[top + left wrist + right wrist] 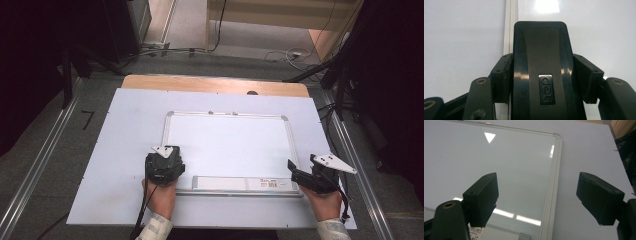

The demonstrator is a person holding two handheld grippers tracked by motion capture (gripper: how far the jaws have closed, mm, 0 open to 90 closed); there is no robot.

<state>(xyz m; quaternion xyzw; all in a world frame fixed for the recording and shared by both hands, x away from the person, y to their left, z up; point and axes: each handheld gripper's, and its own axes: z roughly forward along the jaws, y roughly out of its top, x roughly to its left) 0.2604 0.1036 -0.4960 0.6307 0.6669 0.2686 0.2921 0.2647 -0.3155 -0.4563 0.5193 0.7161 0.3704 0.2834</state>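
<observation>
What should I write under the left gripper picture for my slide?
Left gripper fingers clamp a dark whiteboard eraser at the whiteboard frame.

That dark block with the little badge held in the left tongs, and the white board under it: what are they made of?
The dark rounded block looks like moulded plastic, matt in the middle with glossy edges that catch light; probably a board eraser. The white rectangular board has a smooth glossy face that mirrors the lamps, and its pale grey frame looks like metal, possibly aluminium.
</observation>
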